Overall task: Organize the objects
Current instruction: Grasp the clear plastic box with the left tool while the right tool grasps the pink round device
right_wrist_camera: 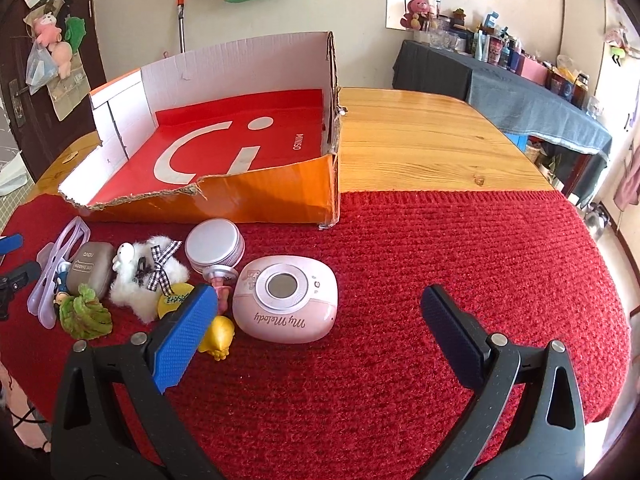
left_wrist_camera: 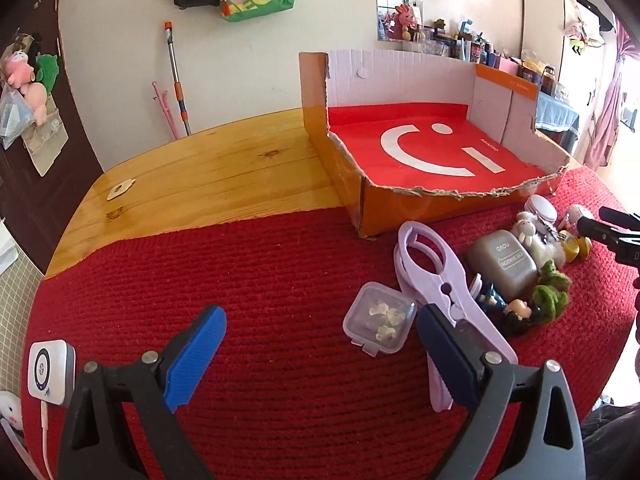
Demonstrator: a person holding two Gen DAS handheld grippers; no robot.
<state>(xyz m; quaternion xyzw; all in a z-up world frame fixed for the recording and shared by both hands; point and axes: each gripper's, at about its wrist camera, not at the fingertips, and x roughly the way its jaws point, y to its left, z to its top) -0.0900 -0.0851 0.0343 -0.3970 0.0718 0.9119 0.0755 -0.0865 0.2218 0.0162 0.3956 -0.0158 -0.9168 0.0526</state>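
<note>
1. Wooden table [left_wrist_camera: 208,168]: lying under everything, its near half wearing a red knitted mat [left_wrist_camera: 256,280].
2. Cardboard box [left_wrist_camera: 340,176], orange outside, front wall torn low: standing where mat meets bare wood, holding only a red Miniso bag [right_wrist_camera: 224,140] lying flat on its floor.
3. Pink "My Melody" device [right_wrist_camera: 286,304]: sitting on the mat outside the box, showing in the right wrist view only.
4. Lilac plastic clip [left_wrist_camera: 436,276]: lying on the mat beside the pile of small items.
5. Grey eye-shadow case [left_wrist_camera: 502,266]: resting among the pile, touching a white plush sheep [right_wrist_camera: 148,276] and a green plush piece [right_wrist_camera: 86,316].
6. Round silver-lidded jar [right_wrist_camera: 216,246]: sitting just in front of the box.
7. Small clear hinged box [left_wrist_camera: 378,320]: lying closed on the mat, holding pale clear bits; showing in the left wrist view only.
8. Yellow duck figure [right_wrist_camera: 218,338]: lying partly hidden behind a finger.
9. Left gripper [left_wrist_camera: 320,344]: hovering with jaws spread wide, gripping nothing.
10. Right gripper [right_wrist_camera: 320,328]: hovering with jaws spread wide, gripping nothing.
</note>
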